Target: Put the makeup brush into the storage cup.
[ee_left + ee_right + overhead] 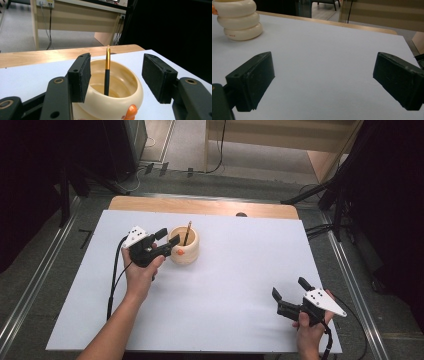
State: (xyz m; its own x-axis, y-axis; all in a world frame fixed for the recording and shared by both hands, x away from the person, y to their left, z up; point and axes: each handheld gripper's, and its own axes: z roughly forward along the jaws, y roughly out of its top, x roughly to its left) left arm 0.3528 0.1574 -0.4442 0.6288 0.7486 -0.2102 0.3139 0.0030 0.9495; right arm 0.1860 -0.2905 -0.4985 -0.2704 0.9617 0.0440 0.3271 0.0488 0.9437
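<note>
Hovering left gripper open beside pen holder, right gripper open

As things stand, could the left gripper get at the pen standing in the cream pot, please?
Probably yes. The left gripper is open right at the cream pot, and the pen stands upright between its fingers with its top above the rim. Nothing blocks it, though the pot's rim sits close under the fingers.

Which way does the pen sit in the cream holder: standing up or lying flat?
Standing, slightly leaning: the pen rises from inside the cream holder, its gold end above the rim.
</note>
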